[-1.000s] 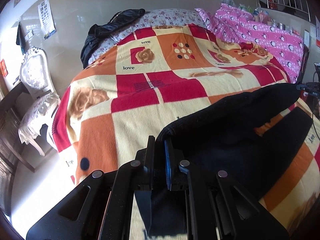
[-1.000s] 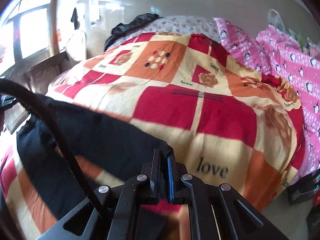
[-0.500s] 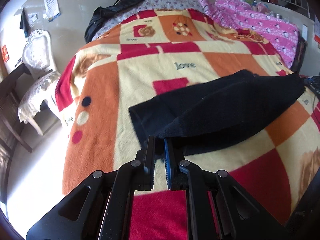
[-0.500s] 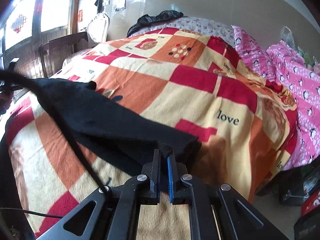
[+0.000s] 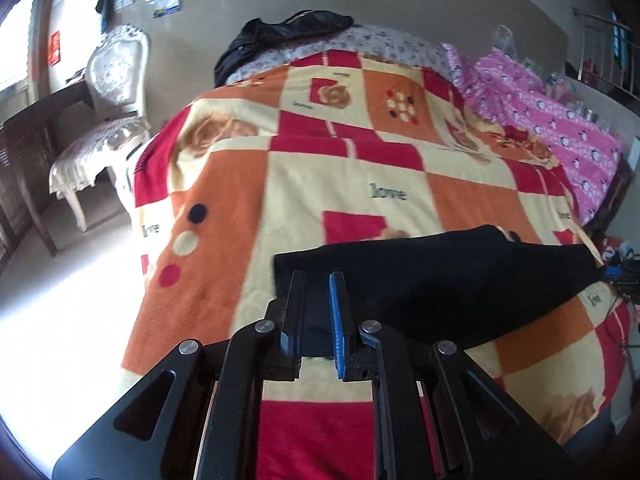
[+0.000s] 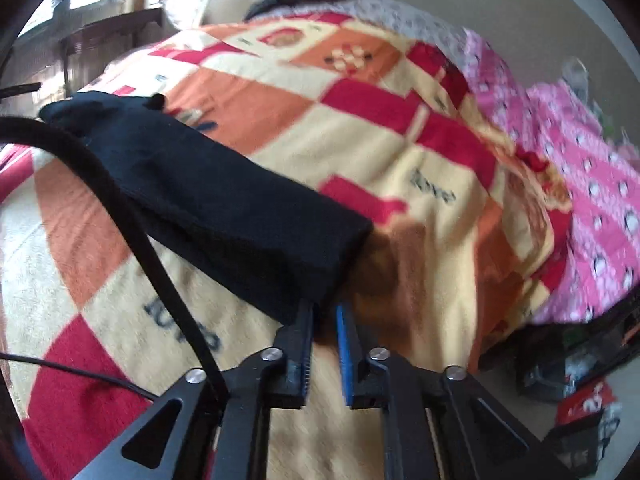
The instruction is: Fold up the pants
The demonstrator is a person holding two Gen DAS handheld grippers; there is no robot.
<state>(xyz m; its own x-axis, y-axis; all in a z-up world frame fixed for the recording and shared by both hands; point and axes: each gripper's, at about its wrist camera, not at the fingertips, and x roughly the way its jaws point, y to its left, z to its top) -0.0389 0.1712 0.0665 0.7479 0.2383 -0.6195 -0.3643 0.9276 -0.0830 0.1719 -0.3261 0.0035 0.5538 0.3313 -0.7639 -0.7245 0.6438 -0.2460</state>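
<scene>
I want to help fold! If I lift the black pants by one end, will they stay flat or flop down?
The black pants would probably flop: they lie soft and draped on the checkered blanket. They look like thick knit, so likely not slippery. They surely won't roll or break.

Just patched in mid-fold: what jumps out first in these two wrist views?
The black pants lie as a long folded band across the near part of the checked red, orange and cream blanket. Both the left gripper and right gripper sit at the band's ends, jaws parted.
</scene>
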